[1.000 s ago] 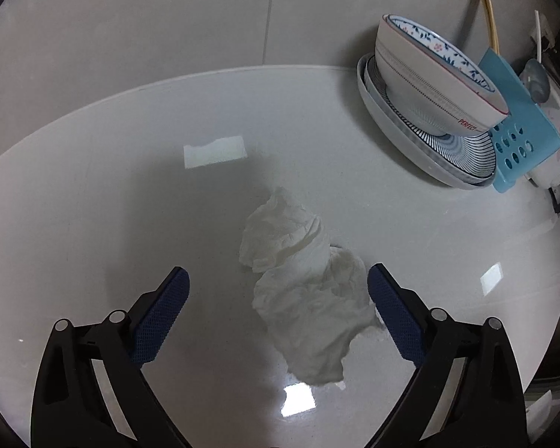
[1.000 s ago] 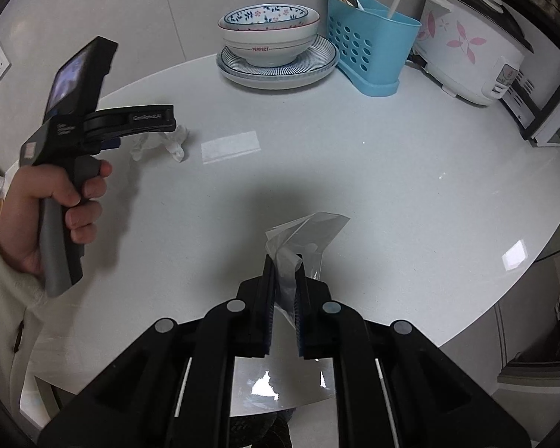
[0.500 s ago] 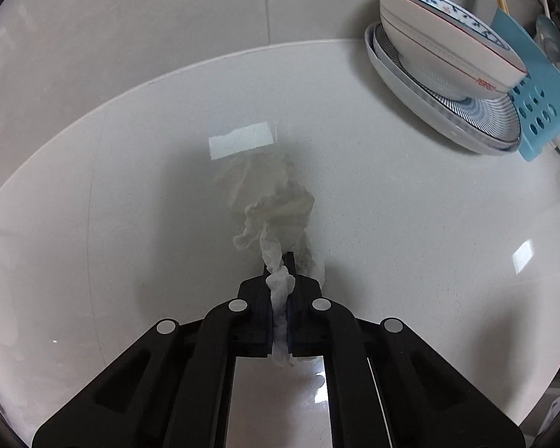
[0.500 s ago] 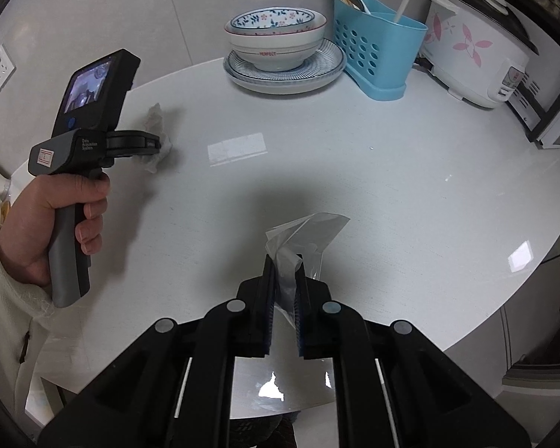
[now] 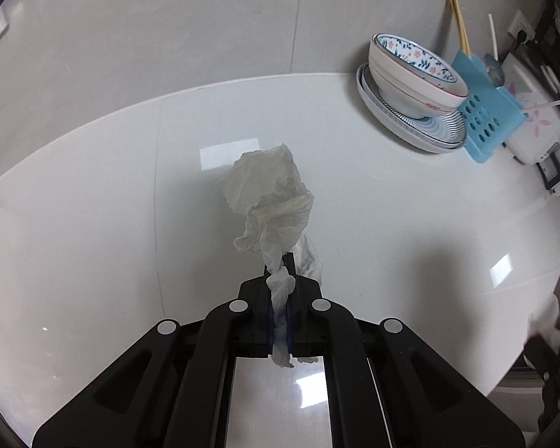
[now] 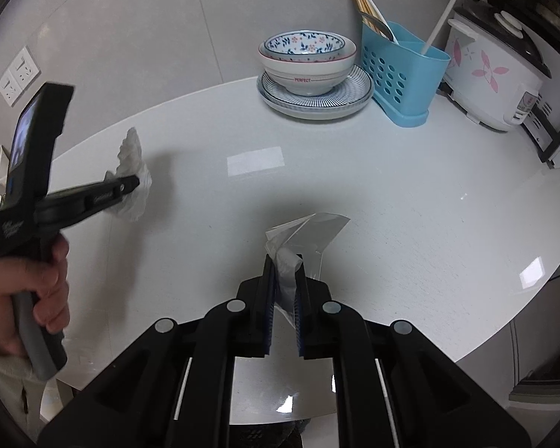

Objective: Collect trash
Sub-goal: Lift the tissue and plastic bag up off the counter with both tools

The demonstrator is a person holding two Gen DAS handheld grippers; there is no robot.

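Crumpled tissue [image 5: 270, 201] is pinched by its twisted tail in the left gripper [image 5: 279, 291], bulk hanging free above the white table [image 5: 392, 224], so it's clear to carry. Right gripper [image 6: 284, 280] is clamped on a clear plastic wrapper [image 6: 306, 229], also off the surface. Both claws loaded, probably headed to a bin; none in view. Bowl stack [image 6: 307, 56] and blue utensil caddy [image 6: 399, 74] sit well apart at the back.
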